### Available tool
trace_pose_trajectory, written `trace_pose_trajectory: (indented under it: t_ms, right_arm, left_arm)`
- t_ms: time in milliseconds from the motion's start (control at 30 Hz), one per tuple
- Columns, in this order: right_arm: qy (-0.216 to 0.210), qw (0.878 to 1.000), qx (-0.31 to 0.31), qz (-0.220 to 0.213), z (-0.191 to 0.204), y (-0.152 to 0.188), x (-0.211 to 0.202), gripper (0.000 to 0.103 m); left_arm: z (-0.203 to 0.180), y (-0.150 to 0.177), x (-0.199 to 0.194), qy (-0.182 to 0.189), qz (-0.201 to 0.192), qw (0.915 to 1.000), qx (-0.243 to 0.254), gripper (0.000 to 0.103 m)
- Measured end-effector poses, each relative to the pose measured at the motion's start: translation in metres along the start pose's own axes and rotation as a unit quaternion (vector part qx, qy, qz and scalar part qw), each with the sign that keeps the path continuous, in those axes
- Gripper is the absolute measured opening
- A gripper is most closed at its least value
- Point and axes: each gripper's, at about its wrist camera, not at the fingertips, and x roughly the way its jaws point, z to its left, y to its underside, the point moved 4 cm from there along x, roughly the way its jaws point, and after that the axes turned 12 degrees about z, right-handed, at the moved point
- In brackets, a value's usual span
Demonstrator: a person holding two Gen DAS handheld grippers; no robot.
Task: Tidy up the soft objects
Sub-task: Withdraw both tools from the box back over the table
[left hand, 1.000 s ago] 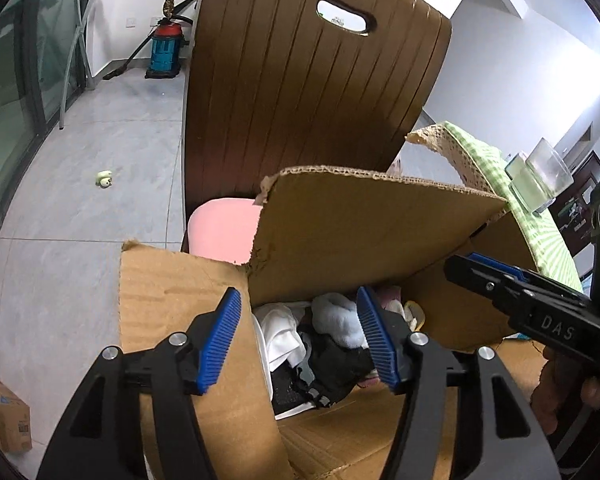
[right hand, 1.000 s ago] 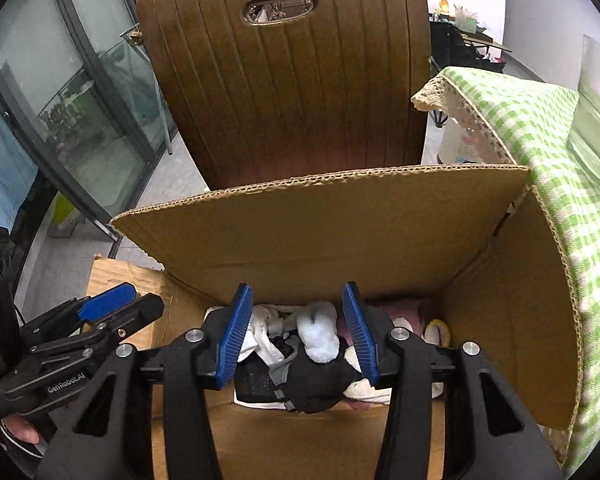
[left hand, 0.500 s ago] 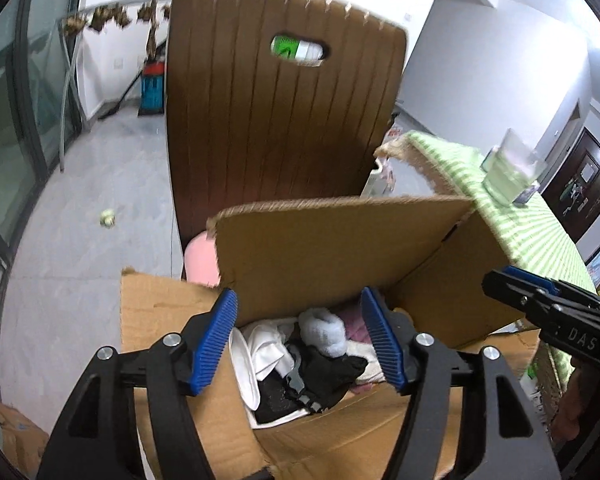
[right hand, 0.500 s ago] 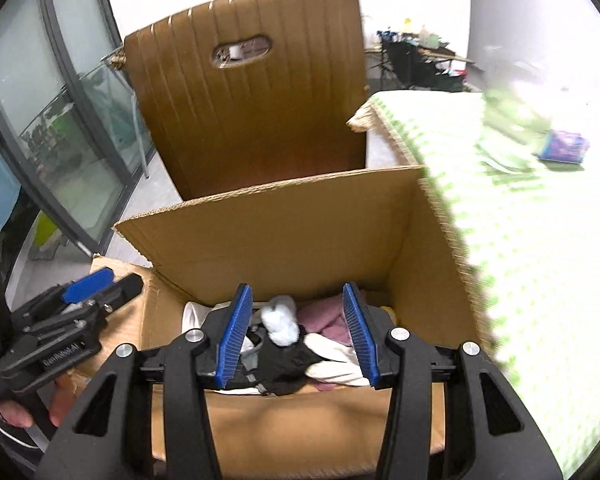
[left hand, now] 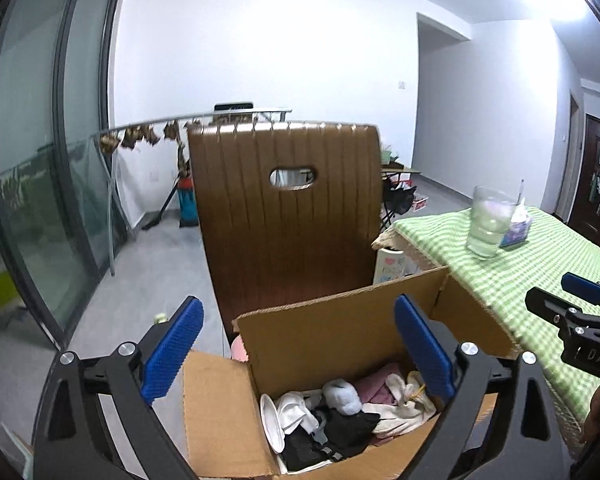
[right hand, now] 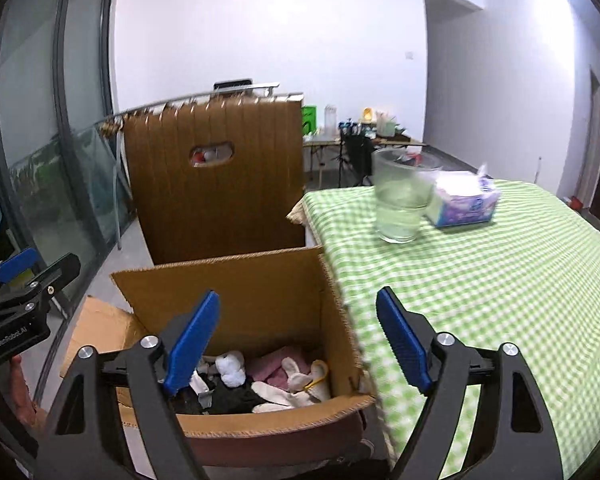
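Observation:
An open cardboard box [left hand: 324,332] [right hand: 260,292] stands on a brown chair seat, beside the table. Inside lies a heap of soft clothes [left hand: 348,416] [right hand: 260,380]: white, black, pink and cream pieces, with a fluffy white sock [left hand: 342,396] [right hand: 231,366] on top. My left gripper [left hand: 300,348] hangs open above and in front of the box, with nothing between its blue pads. My right gripper [right hand: 300,340] is open too, raised over the box's right wall and the table edge, also holding nothing. Each gripper shows at the side of the other's view.
The brown chair back [left hand: 288,216] [right hand: 216,184] rises behind the box. A table with a green checked cloth [right hand: 480,272] [left hand: 512,264] stands to the right and carries a glass of water [right hand: 400,196] [left hand: 488,222] and a tissue pack [right hand: 464,200]. Glass doors [left hand: 40,160] line the left.
Both grippers have risen and drawn back from the box, so the box sits lower and smaller in both views. The right gripper has swung toward the table. Both jaws have stayed open.

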Motion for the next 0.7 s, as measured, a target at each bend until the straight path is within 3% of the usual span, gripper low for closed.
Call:
trace_pose_trajectory:
  t_ms: [200,433,700]
  right_arm:
    - [0.018,0.999,0.037,-0.022,-0.035,0.013,-0.039,0.079]
    - [0.07,0.992,0.093,-0.041,-0.095,0.044,-0.096,0.079]
    - [0.15,0.968,0.192,-0.058,-0.196,0.104,-0.181,0.079]
  left_arm:
    - [-0.029,0.0,-0.031,0.018,-0.017,0.9994,0.026,0.095]
    - [-0.087,0.001,-0.062,0.052,-0.032,0.9955,0.072,0.095]
    - [-0.199,0.007,-0.103,0.13,-0.047,0.9793,0.148,0.095]
